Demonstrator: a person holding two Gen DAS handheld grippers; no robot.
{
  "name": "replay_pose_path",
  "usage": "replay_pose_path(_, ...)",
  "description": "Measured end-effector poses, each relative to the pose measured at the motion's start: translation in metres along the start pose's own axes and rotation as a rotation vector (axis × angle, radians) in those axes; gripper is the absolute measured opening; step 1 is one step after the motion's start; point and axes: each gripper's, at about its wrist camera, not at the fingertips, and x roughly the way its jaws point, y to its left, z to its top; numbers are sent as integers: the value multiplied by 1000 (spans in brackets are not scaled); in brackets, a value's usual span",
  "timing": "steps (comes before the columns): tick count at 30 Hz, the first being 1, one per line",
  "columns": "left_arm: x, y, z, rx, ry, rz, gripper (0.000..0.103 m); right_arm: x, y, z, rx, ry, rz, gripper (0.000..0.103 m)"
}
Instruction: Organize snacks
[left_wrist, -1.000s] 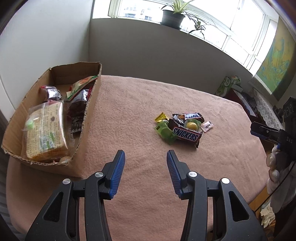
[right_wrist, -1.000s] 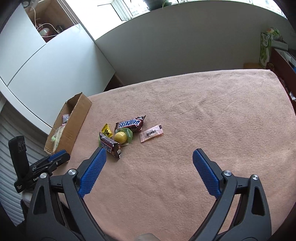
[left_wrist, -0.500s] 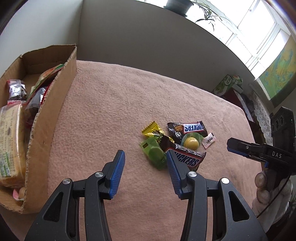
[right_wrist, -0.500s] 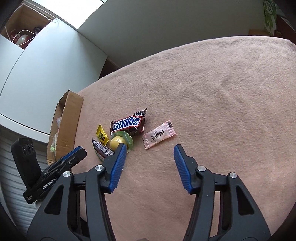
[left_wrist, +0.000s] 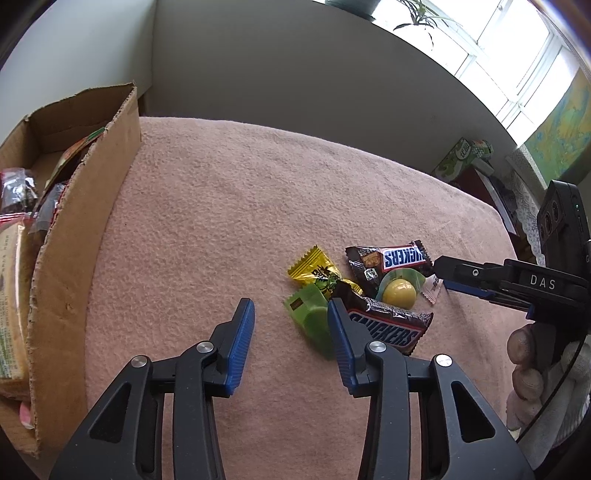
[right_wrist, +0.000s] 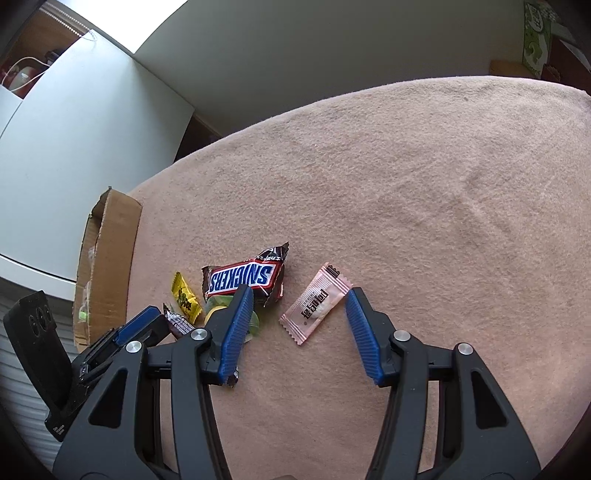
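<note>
left hand-held gripper (left_wrist: 291, 314) sits low over the tabletop (left_wrist: 221, 221), jaws apart and closing, only bare cloth between them. its right pad is just beside the green candy (left_wrist: 310, 314) and overlaps the near snickers (left_wrist: 391, 325) in view; can't tell if it touches either.

right hand-held gripper (right_wrist: 299, 299) has jaws apart, pink sachet (right_wrist: 314, 302) lying flat on the tabletop between the pads. right pad is just at the sachet's far corner, left pad clear of it; no pinch visible. its left finger (right_wrist: 232, 328) covers part of the yellow ball (left_wrist: 399, 293) and the green wrapper under it.

snack pile is mid-tabletop: yellow candy (left_wrist: 314, 269), green candy, two snickers (far one (right_wrist: 243, 280) lies above the ball), ball, sachet at the right edge of the pile.

box (left_wrist: 74, 240) stands on the tabletop's left edge, well apart from the pile, already holding several packets (left_wrist: 14, 192).
</note>
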Motion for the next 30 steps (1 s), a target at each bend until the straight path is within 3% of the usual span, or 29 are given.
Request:
replay_pose_path(8, 10, -14, -8, 105, -18, 80, 29, 7, 19, -2, -109, -12, -98, 56)
replay_pose_path(16, 3, -9, -14, 142, -22, 90, 29, 11, 27, -5, -177, -11, -146, 56)
replay_pose_path(22, -4, -18, -20, 178, -37, 91, 30, 9, 24, -5, -132, -23, -121, 54)
replay_pose_path(30, 8, -25, -17, 175, -17, 124, 32, 15, 34, -3, -176, -11, -190, 51)
